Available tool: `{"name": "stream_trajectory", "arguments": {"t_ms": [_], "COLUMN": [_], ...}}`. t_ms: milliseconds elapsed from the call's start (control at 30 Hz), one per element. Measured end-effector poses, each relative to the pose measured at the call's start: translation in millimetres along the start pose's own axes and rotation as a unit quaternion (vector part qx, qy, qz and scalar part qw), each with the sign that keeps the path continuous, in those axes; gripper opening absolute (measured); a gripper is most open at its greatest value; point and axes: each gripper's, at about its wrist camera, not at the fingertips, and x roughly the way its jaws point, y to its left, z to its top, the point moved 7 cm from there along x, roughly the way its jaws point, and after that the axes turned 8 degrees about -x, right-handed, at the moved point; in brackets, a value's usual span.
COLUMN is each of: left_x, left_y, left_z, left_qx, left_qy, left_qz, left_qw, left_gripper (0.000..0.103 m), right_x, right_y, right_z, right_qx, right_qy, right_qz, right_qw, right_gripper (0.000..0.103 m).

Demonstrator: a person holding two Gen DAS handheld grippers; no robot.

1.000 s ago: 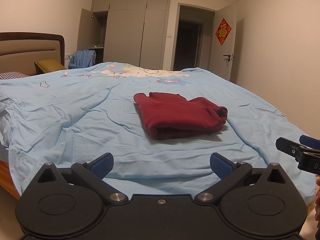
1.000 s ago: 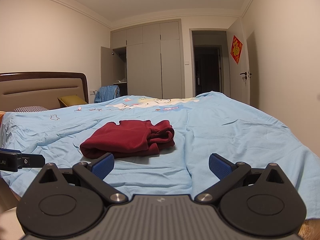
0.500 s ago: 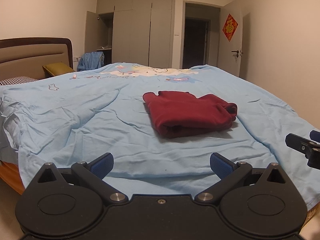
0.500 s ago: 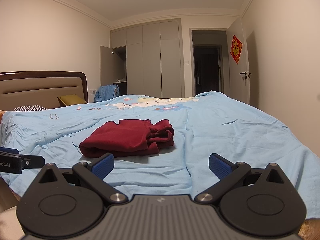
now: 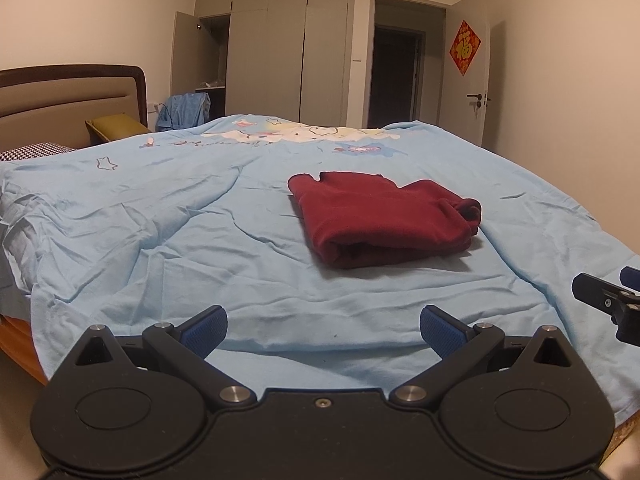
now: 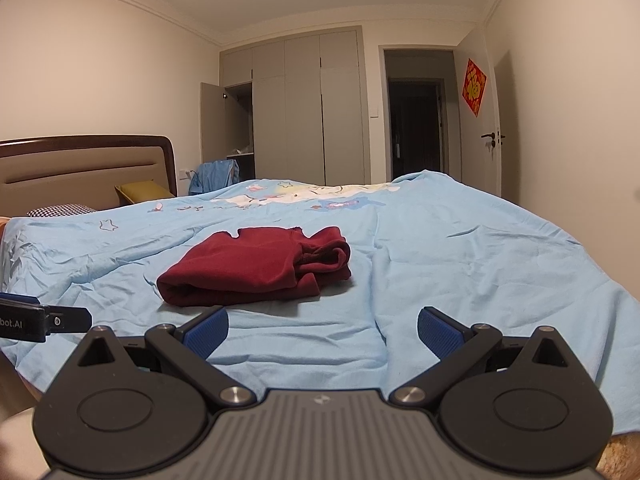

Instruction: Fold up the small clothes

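A dark red garment (image 5: 384,220) lies folded into a thick rectangle on the light blue bedspread (image 5: 160,248); the right wrist view shows the red garment (image 6: 256,268) left of centre. My left gripper (image 5: 323,330) is open and empty, held back near the bed's front edge, well short of the garment. My right gripper (image 6: 322,330) is likewise open with nothing between its blue pads, near the same edge. Each gripper's tip shows at the side of the other's view.
A padded headboard (image 5: 68,96), a yellow cushion (image 5: 116,126) and a checked pillow (image 5: 32,150) stand at the left. A blue cloth hangs by the open wardrobe (image 5: 264,52) behind the bed. A doorway (image 5: 396,76) and door are at the back right.
The left gripper has drawn back and tilted up, so the red garment sits farther off and more central. The right gripper has barely moved. Both stayed open.
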Motion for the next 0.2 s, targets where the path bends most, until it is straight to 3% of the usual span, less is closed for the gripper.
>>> {"name": "stream_trajectory", "arguments": {"t_ms": [200], "left_x": [7.7], "left_y": [1.2], "left_z": [-0.5], "left_qx": [-0.004], "left_qy": [0.01], "left_qz": [-0.001], "left_qw": [0.9999], "left_gripper": [0.102], "right_x": [6.9], "right_y": [-0.5], "right_z": [-3.5], "right_qx": [0.005], "right_qy": [0.012], "right_qz": [0.003], "right_qw": [1.0], "right_gripper": [0.103]}}
